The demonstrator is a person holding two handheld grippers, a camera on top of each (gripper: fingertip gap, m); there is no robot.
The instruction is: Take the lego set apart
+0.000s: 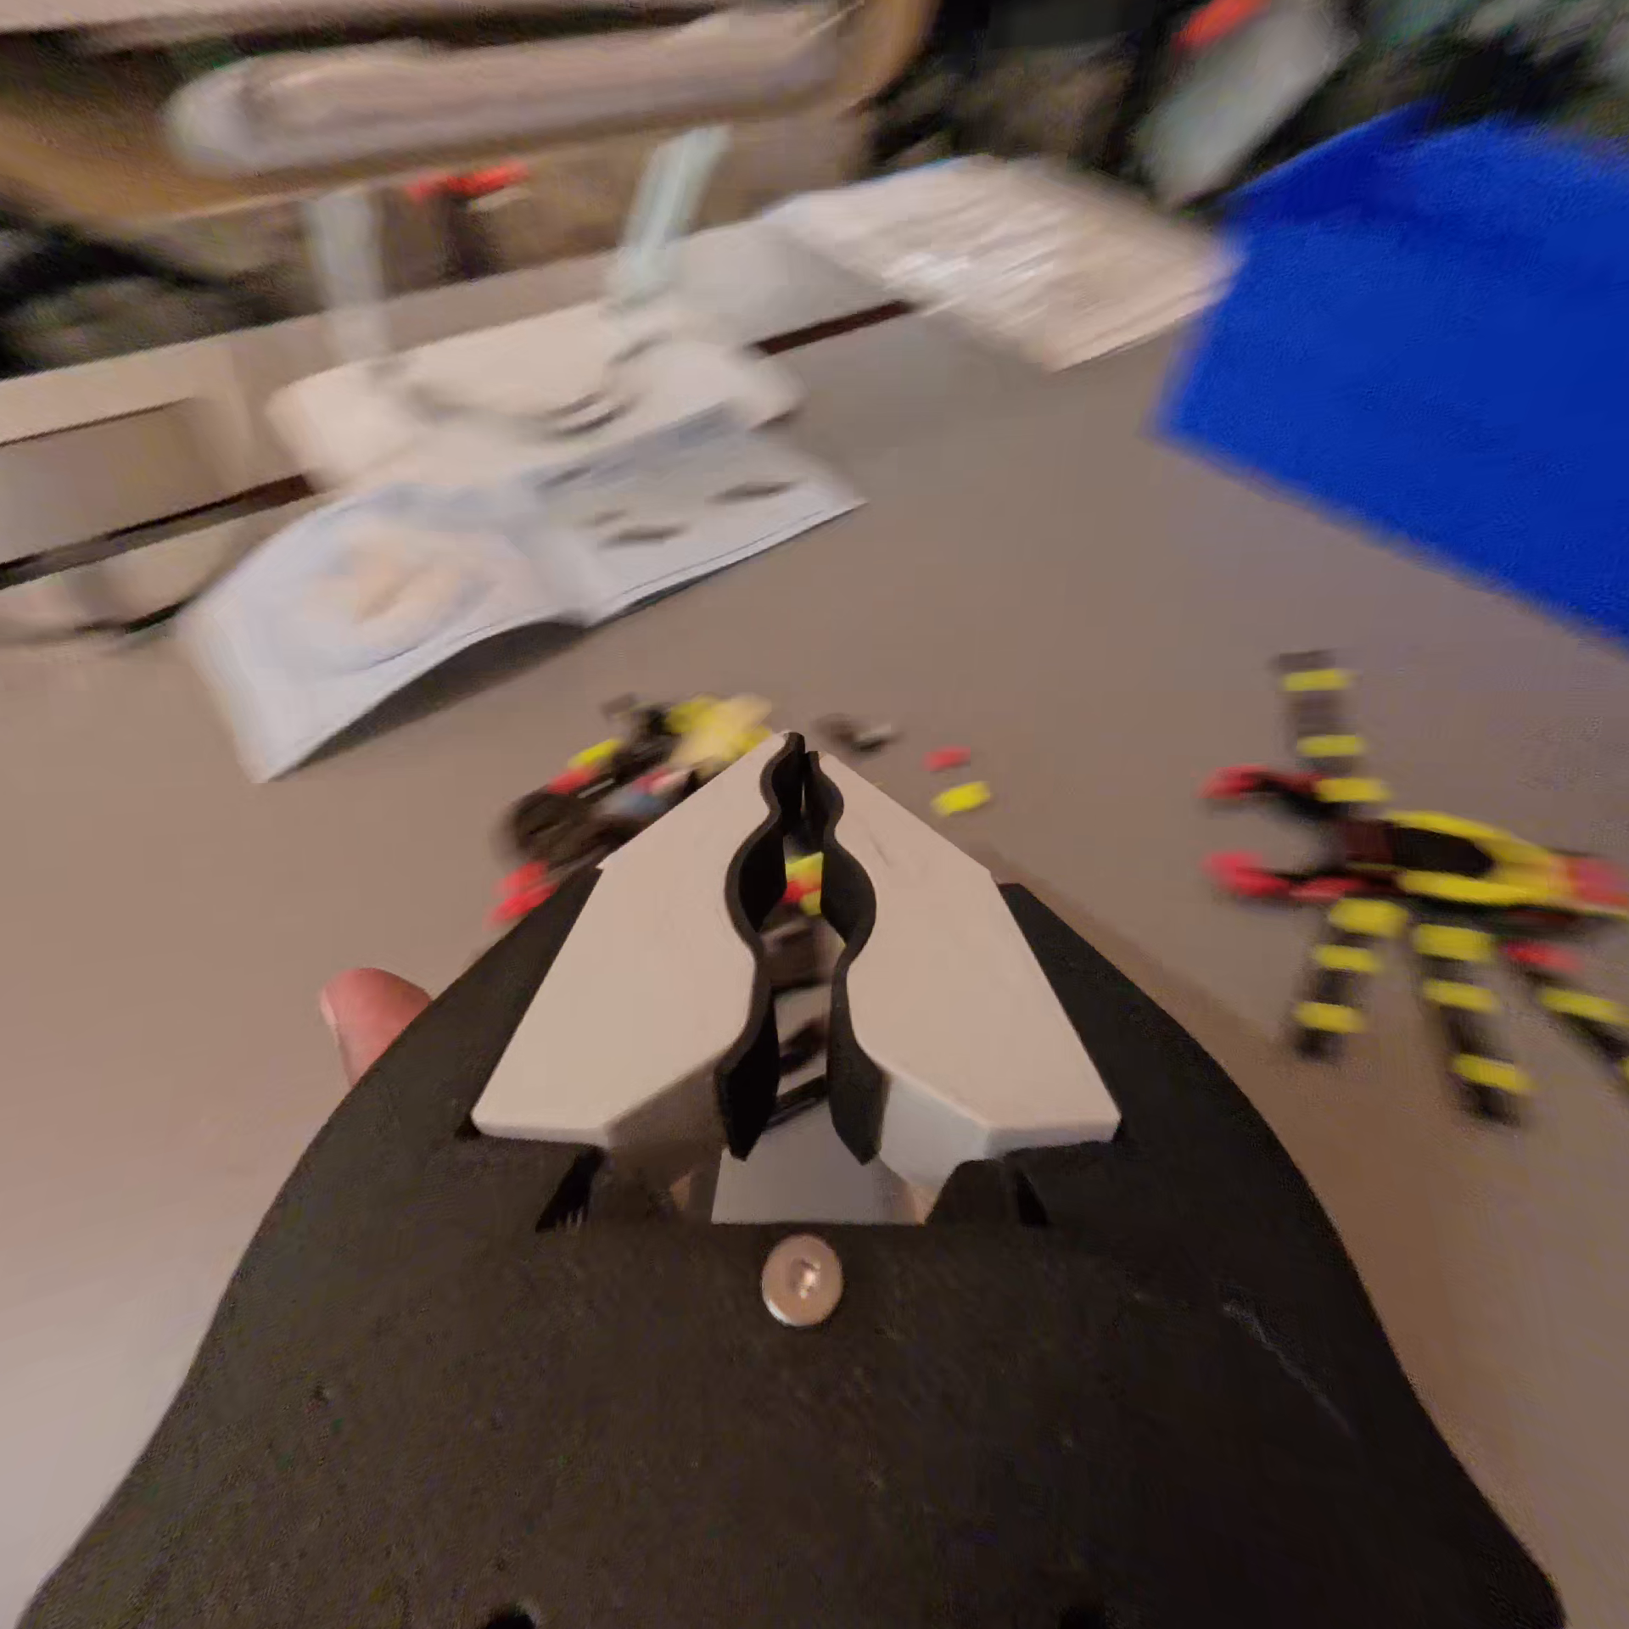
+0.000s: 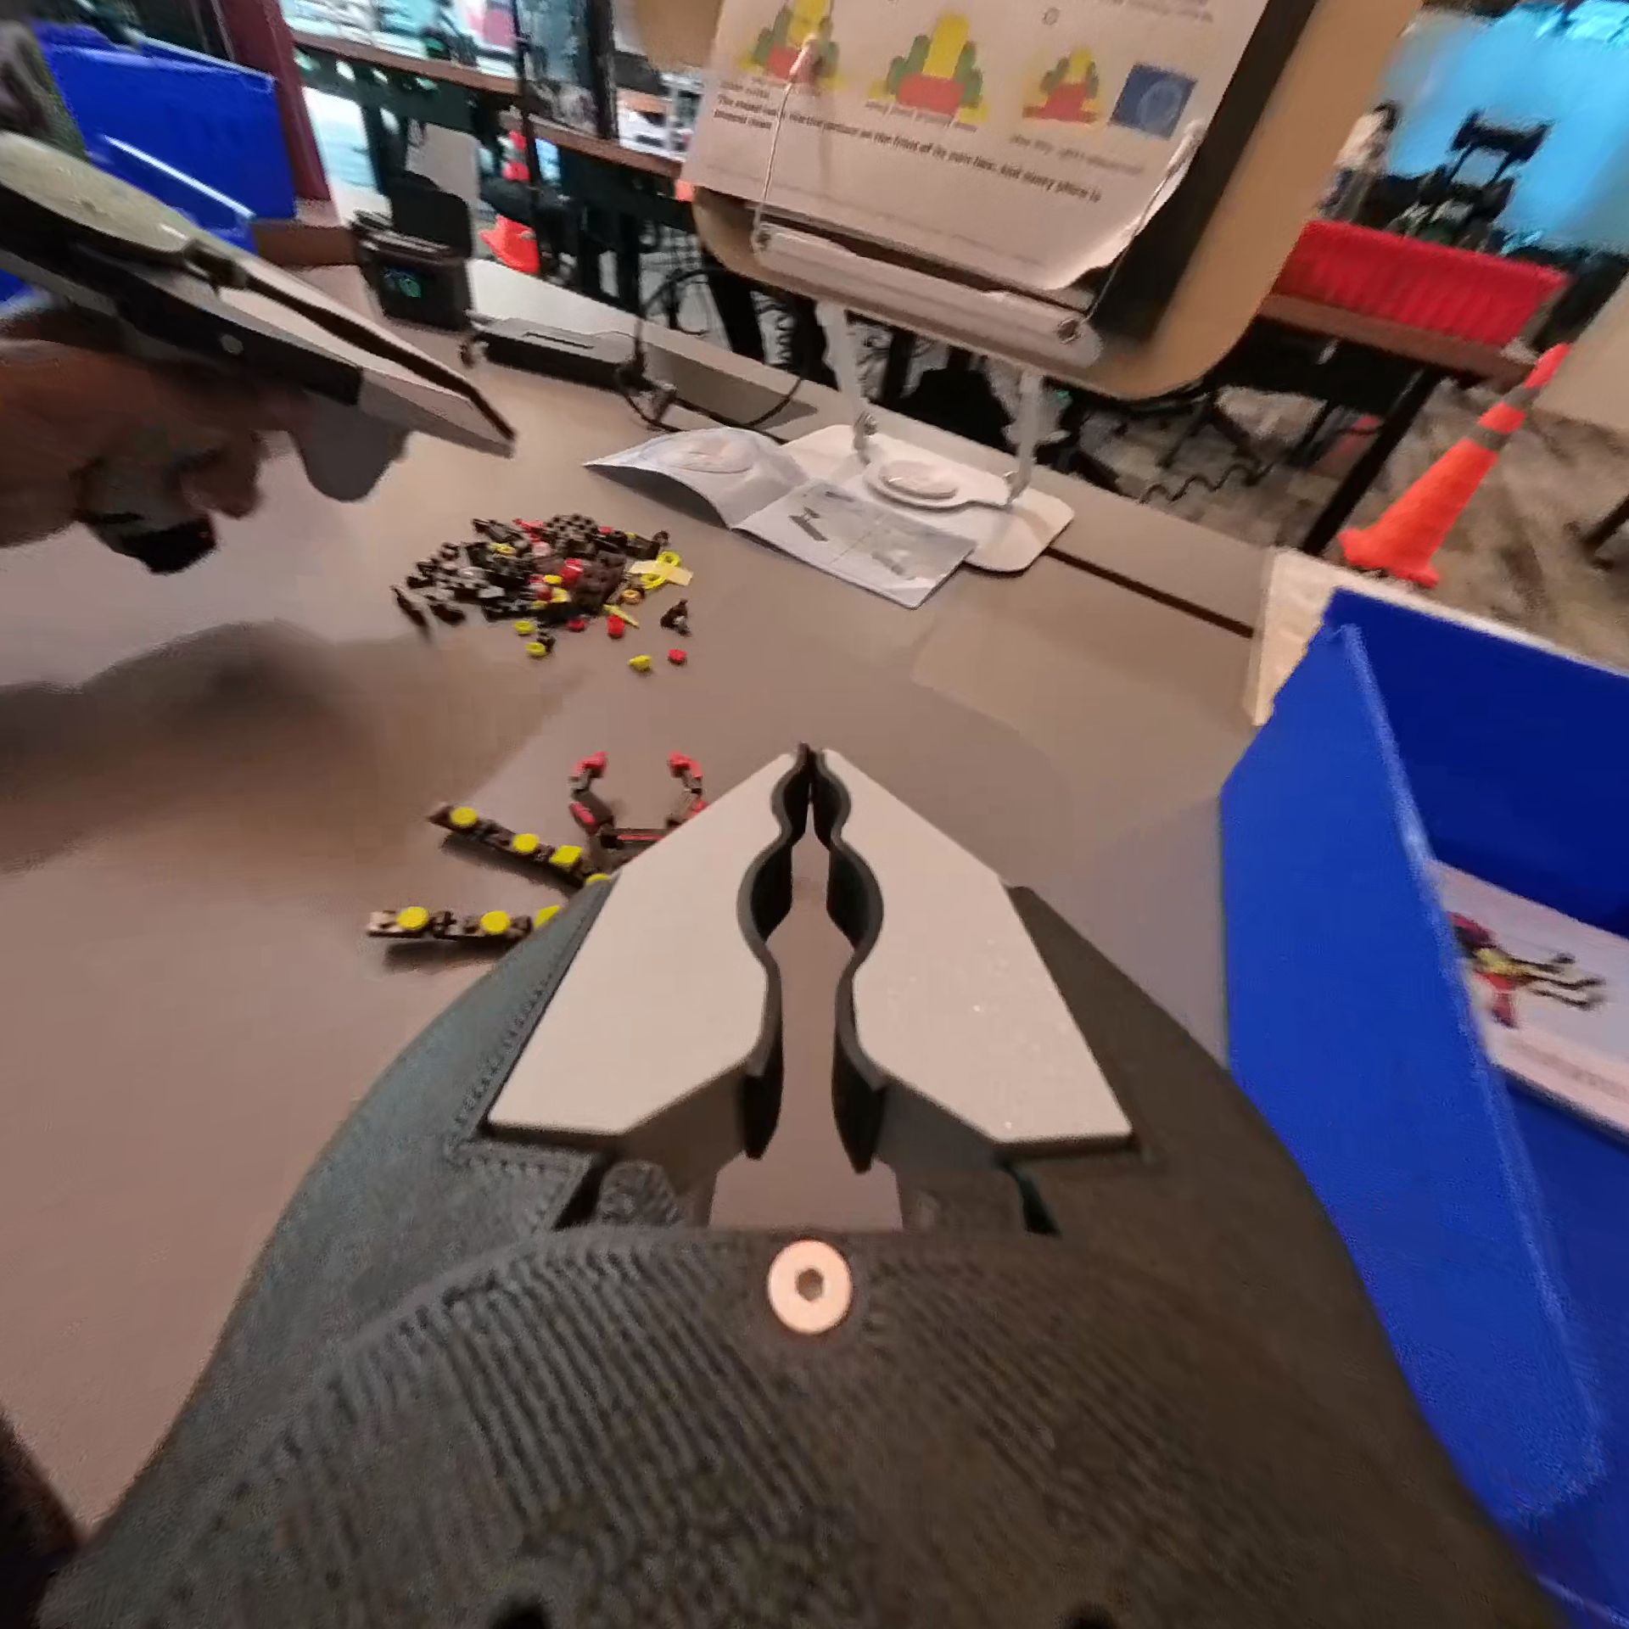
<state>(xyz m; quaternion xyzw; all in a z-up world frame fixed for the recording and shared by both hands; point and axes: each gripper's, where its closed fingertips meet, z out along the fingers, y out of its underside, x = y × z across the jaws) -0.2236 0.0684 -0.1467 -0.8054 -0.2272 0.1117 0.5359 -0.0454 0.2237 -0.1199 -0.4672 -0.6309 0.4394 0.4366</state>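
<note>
The black, yellow and red lego model [image 2: 608, 829] lies on the brown table, partly behind my right gripper's left finger; two of its black legs with yellow studs [image 2: 520, 846] stick out to the left. It also shows blurred in the left wrist view [image 1: 1428, 864]. A pile of loose lego pieces [image 2: 546, 573] lies farther back. My right gripper [image 2: 807, 754] is shut and empty just right of the model. My left gripper [image 1: 798, 749] is shut above the pile [image 1: 617, 793]. Yellow and black bits show through its gap; I cannot tell if they are held. It also shows in the right wrist view [image 2: 498, 434].
A blue bin [image 2: 1366, 970] stands at the right with a picture card inside. An open booklet [image 2: 820, 511] and a white stand base [image 2: 1014, 520] holding a board lie beyond the pile. An orange cone [image 2: 1446, 494] stands off the table. A few loose pieces [image 1: 961, 798] lie beside the pile.
</note>
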